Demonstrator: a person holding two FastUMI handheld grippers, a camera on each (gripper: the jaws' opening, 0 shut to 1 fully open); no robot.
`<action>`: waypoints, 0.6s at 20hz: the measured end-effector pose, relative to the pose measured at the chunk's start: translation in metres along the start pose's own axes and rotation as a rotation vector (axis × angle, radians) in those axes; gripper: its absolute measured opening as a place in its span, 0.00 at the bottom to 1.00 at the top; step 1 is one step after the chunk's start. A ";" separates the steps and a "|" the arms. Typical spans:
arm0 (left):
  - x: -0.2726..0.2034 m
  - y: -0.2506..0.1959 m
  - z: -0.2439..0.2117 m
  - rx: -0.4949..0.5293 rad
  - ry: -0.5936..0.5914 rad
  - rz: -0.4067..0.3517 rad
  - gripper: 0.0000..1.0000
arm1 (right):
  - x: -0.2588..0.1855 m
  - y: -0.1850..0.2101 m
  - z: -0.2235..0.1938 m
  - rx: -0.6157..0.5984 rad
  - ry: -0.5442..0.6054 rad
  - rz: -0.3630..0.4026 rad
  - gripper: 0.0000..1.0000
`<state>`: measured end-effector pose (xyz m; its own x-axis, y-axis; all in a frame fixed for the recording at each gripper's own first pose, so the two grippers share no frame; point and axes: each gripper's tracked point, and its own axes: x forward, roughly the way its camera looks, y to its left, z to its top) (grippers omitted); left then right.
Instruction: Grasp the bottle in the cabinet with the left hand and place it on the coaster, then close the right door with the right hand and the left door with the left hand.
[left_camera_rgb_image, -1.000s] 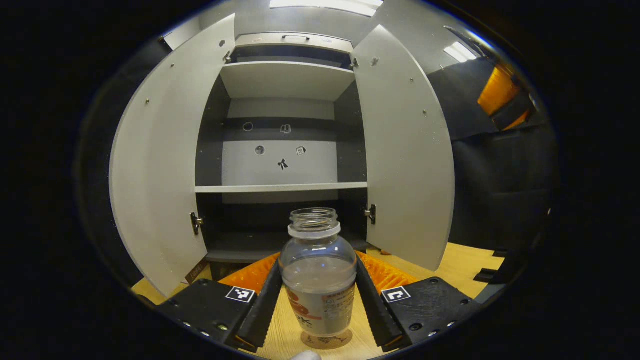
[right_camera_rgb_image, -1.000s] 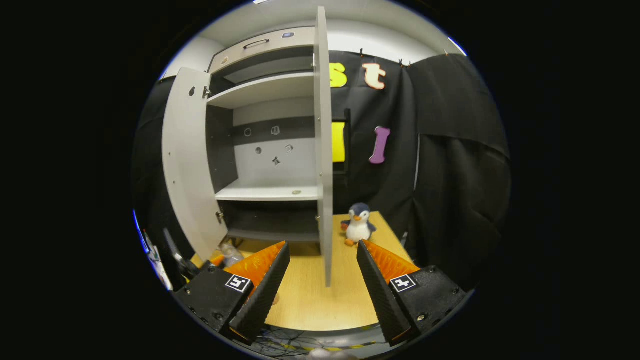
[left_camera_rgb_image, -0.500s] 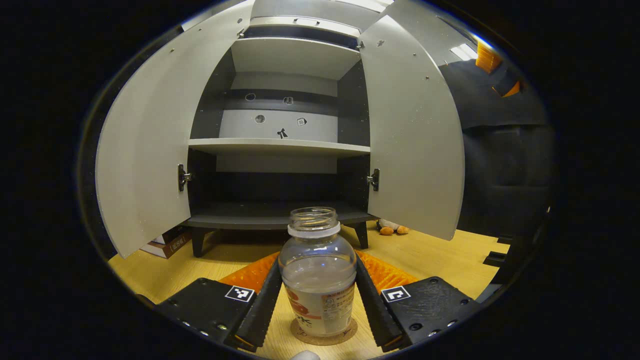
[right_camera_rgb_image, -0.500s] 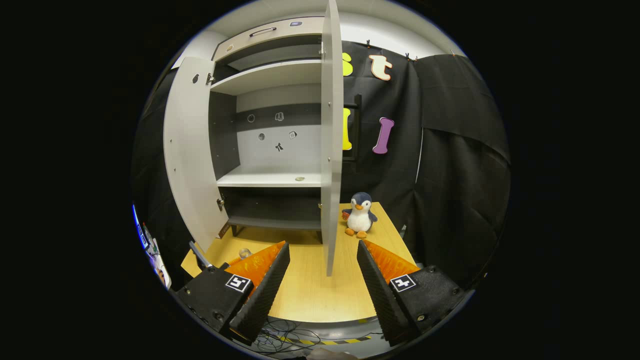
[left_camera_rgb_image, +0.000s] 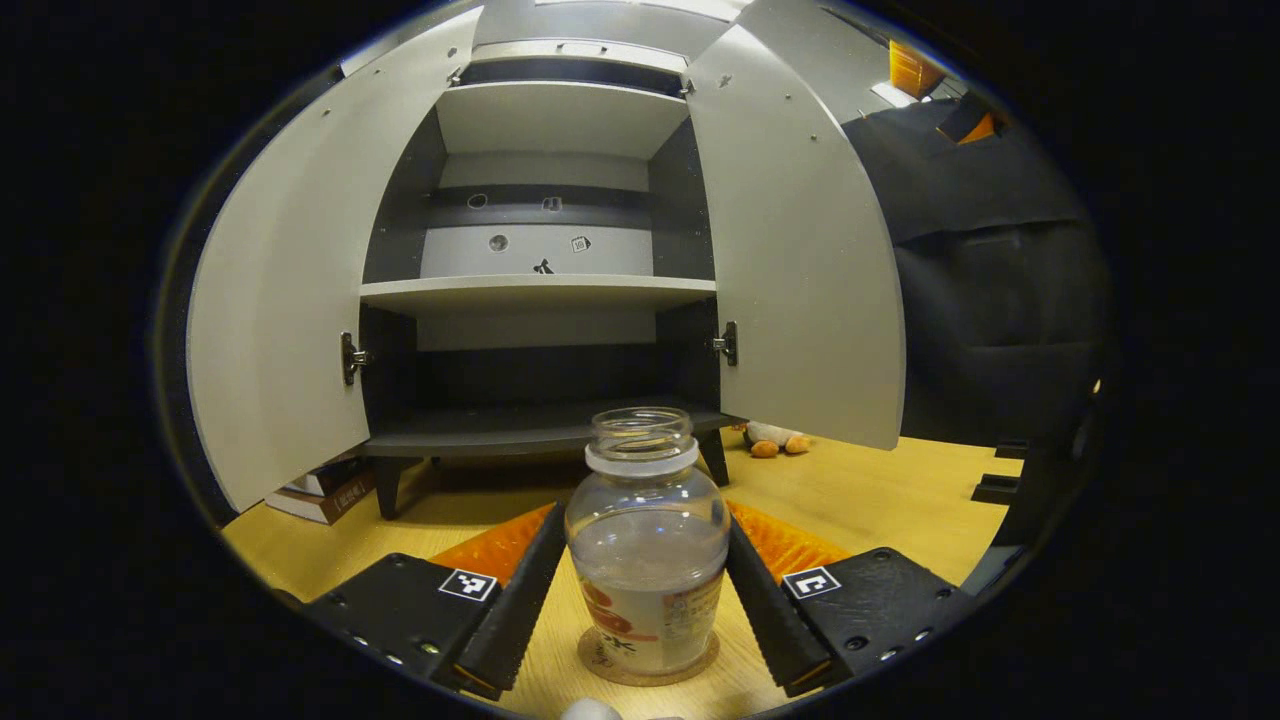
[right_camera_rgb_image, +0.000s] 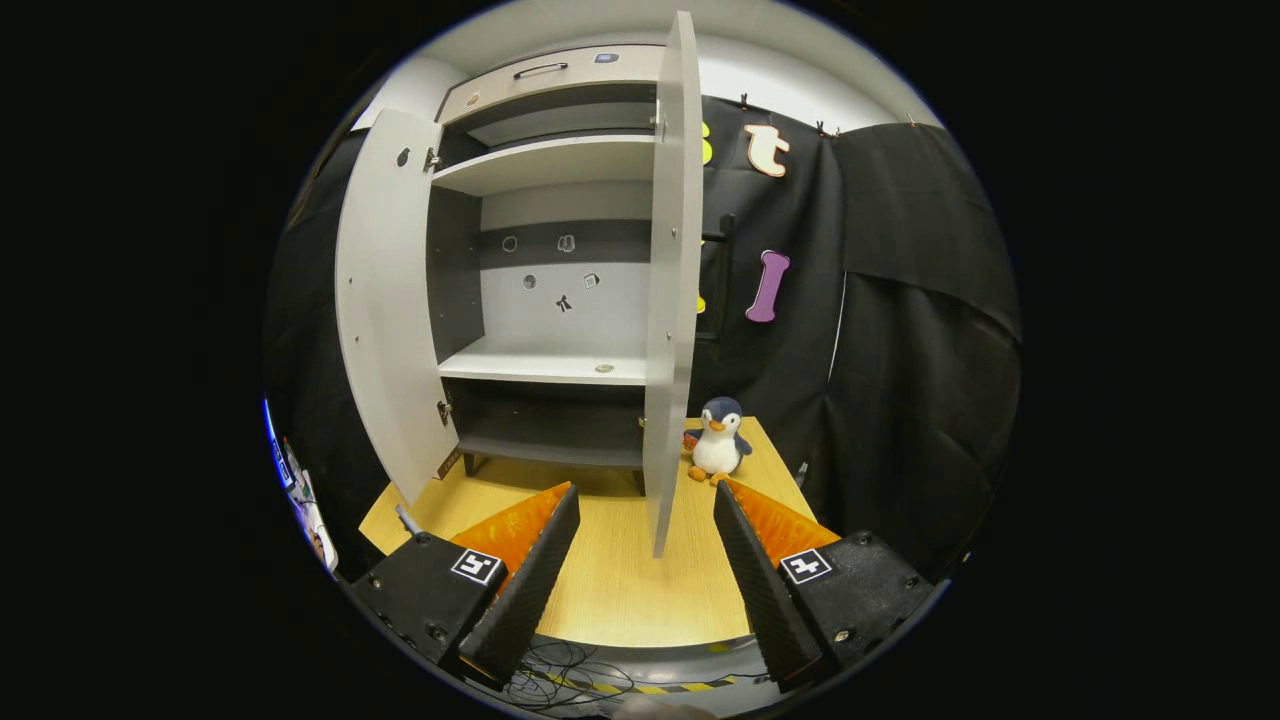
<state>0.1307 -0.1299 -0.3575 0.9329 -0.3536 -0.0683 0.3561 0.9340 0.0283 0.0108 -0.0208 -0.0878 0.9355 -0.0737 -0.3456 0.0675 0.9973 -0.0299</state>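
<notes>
We see the bottle (left_camera_rgb_image: 647, 545) upright on the round cork coaster (left_camera_rgb_image: 600, 662), which lies on the wooden worktop (left_camera_rgb_image: 880, 500) in front of the cabinet (left_camera_rgb_image: 540, 290). Bottle is clear, uncapped, part filled with clear liquid, label low on its body. In the left gripper view the left gripper (left_camera_rgb_image: 645, 590) straddles the bottle, one finger on each side at the widest part of the body; fingers look to be touching or just off the glass, and we cannot tell whether they press, so held or let go is unclear.

Behind the bottle both cabinet doors stand open: left door (left_camera_rgb_image: 290, 280) and right door (left_camera_rgb_image: 800, 250) swung outward, shelves between them bare apart from small stickers on the back panel. A stack of books (left_camera_rgb_image: 320, 490) lies under the left door's lower edge beside a cabinet leg.

In the right gripper view the right gripper (right_camera_rgb_image: 645, 575) hangs above the worktop (right_camera_rgb_image: 620, 590) with fingers spread wide, nothing between them. The right door (right_camera_rgb_image: 672, 280) is seen edge-on, its lower corner just above and between the fingers, apart from both. A plush penguin (right_camera_rgb_image: 718, 440) sits on the worktop just right of that door, near the black cloth wall (right_camera_rgb_image: 900, 330)
</notes>
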 end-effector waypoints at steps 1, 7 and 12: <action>0.000 0.005 0.006 0.014 -0.010 0.021 0.96 | -0.001 0.000 0.000 -0.002 -0.001 -0.002 0.83; 0.002 0.014 0.065 0.040 -0.059 0.039 0.95 | -0.010 0.003 0.008 0.015 -0.036 0.005 0.83; -0.005 0.016 0.146 -0.050 -0.092 0.041 0.95 | -0.021 0.007 0.026 0.027 -0.106 0.031 0.83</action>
<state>0.1399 -0.1202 -0.2116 0.9484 -0.3162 0.0243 0.3167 0.9483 -0.0211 0.0009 -0.0121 -0.0562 0.9687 -0.0431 -0.2445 0.0458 0.9989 0.0054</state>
